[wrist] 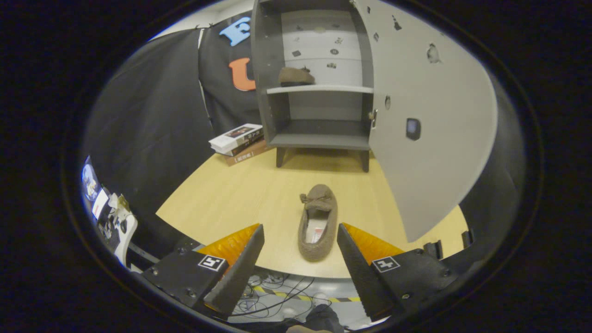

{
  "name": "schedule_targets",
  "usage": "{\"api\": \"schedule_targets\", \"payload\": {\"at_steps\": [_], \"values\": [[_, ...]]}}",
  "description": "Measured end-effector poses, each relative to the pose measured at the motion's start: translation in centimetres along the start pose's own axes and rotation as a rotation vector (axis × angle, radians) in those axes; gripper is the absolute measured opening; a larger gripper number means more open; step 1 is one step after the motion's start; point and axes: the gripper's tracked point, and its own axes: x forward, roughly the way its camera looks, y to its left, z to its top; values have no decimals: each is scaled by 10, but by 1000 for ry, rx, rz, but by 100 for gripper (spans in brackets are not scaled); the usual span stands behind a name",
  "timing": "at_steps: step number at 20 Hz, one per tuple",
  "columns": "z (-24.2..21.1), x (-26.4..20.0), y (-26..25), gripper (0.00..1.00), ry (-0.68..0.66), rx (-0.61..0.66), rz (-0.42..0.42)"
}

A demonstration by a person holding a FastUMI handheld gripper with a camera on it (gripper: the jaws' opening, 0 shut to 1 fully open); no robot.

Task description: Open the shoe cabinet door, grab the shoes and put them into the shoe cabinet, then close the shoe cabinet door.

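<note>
**Desk:** What's the tool doing?

**Operator:** I have the gripper [300, 231] spread wide, nothing in it. Both fingers point forward and slightly down over the near edge of the table [222, 194], and the brown slipper [318, 221] lies between and just ahead of the tips, heel toward me, toe with the bow pointing at the cabinet. Neither finger touches it.

**Desk:** And the rest?

**Operator:** Beyond the slipper stands the shoe cabinet [319, 78], its door [425, 115] already swung open on the right. The other slipper [296, 76] sits on the upper shelf; the lower shelf looks bare. A stack of books [238, 141] rests beside the cabinet's left foot.

**Desk:** What worries you?

**Operator:** Three things, as I judge it. The slipper is soft and open-topped, so if I close across the heel the walls may fold and it could slip out mid-carry. It also sits close to the table's near edge, above cables on the floor, so a clumsy nudge on approach could push it off. And the open door leans in on the right of my path; swinging wide with the shoe could knock it.

**Desk:** Your pose?

**Operator:** Held low and level, roughly centred on the slipper's long axis, aimed straight at the cabinet. I'd say the grab is next.
</note>
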Motion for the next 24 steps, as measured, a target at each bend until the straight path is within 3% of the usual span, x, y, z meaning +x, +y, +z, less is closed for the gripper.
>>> {"api": "schedule_targets", "payload": {"at_steps": [6,14,16,20,22,24], "values": [[-14,95,8,97,96,20,21],[-8,182,-11,94,185,110,2],[-9,193,-18,86,202,111,0],[-7,204,-25,22,215,151,16],[-3,202,-21,11,225,128,46],[8,193,-14,8,219,129,80]]}}
